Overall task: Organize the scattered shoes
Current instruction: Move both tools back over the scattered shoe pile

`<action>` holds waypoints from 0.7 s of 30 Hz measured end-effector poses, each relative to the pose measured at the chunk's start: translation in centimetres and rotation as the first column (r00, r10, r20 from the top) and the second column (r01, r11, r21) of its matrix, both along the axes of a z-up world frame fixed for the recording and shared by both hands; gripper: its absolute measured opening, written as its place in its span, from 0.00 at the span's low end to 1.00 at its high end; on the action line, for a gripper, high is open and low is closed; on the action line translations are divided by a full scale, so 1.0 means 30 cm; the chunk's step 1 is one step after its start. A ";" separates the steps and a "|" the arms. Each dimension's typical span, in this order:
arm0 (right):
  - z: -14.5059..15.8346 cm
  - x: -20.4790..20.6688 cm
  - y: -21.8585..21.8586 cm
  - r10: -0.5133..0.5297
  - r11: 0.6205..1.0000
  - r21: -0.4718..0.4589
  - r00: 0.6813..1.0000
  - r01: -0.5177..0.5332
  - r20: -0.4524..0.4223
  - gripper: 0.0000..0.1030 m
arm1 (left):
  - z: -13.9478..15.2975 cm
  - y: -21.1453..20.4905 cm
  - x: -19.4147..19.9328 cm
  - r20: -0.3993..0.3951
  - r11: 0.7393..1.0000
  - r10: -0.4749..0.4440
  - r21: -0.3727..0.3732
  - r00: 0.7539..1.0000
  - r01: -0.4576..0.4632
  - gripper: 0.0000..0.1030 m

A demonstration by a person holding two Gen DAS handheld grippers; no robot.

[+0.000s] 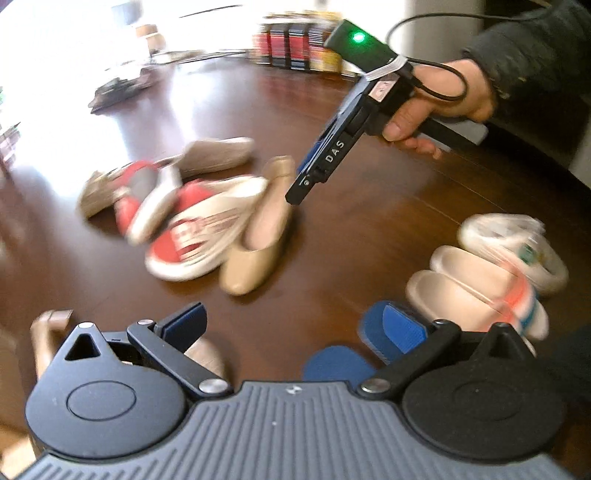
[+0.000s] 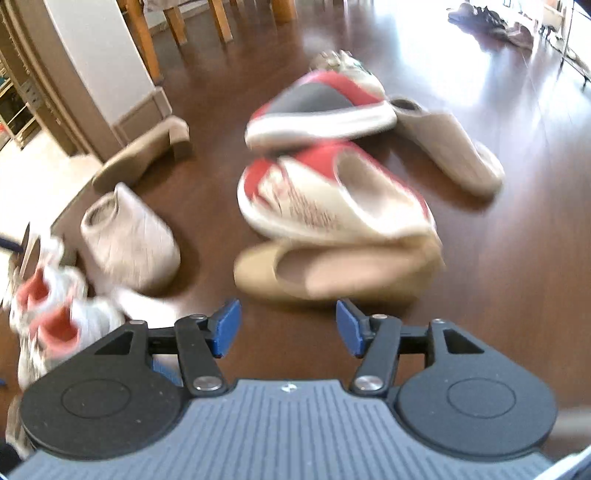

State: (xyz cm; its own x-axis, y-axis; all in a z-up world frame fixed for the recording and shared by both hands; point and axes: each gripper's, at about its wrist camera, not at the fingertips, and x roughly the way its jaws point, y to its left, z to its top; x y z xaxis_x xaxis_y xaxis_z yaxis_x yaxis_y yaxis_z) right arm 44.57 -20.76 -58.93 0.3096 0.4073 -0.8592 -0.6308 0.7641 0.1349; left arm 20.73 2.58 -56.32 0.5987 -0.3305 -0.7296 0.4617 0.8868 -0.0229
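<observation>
A heap of shoes lies on the dark wood floor: two red-and-white slippers (image 2: 332, 192) (image 1: 192, 236), a beige flat shoe (image 2: 332, 273) (image 1: 255, 251) and a tan slipper (image 2: 450, 147). My right gripper (image 2: 288, 325) is open and empty, just short of the beige flat; it shows in the left wrist view (image 1: 295, 192) above the heap. My left gripper (image 1: 291, 328) is open and empty. Cream slides (image 1: 476, 295) and a white sneaker (image 1: 517, 251) lie in a row to its right.
A grey slipper (image 2: 129, 240), a tan heeled shoe (image 2: 144, 155) and red-lined sneakers (image 2: 51, 310) lie left of the heap. A white cabinet (image 2: 92, 74) and chair legs (image 2: 177, 22) stand behind. Books (image 1: 295, 44) line the far wall.
</observation>
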 end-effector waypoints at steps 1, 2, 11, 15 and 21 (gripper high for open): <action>-0.001 0.019 0.036 -0.020 1.000 0.007 1.000 0.020 -0.005 0.57 | -0.006 0.024 0.002 0.003 1.000 0.028 -0.005 1.000 -0.028 0.99; -0.003 0.037 0.070 -0.042 0.999 0.014 0.999 0.042 -0.012 0.57 | -0.011 0.049 0.003 0.006 0.998 0.057 -0.010 0.998 -0.056 0.99; 0.060 -0.024 0.291 -0.100 0.993 -0.061 0.995 0.098 -0.028 0.58 | 0.021 0.369 -0.041 0.086 0.989 0.145 -0.054 0.986 -0.140 0.99; 0.231 -0.142 0.343 -0.123 0.989 -0.089 0.992 0.122 -0.008 0.71 | 0.090 0.530 -0.010 0.099 0.988 0.133 -0.093 0.986 -0.124 0.99; 0.353 -0.273 0.431 -0.106 0.988 -0.115 0.994 0.101 -0.040 0.82 | 0.263 0.692 -0.055 0.064 0.980 0.185 -0.084 0.981 -0.180 0.99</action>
State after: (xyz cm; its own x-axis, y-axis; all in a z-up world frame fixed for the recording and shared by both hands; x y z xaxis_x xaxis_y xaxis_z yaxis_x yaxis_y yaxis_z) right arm 36.39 -7.83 -48.33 0.3044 0.2754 -0.9119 -0.5427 0.8369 0.0715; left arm 19.08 23.35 -48.45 0.7034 -0.2647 -0.6596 0.2952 0.9530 -0.0678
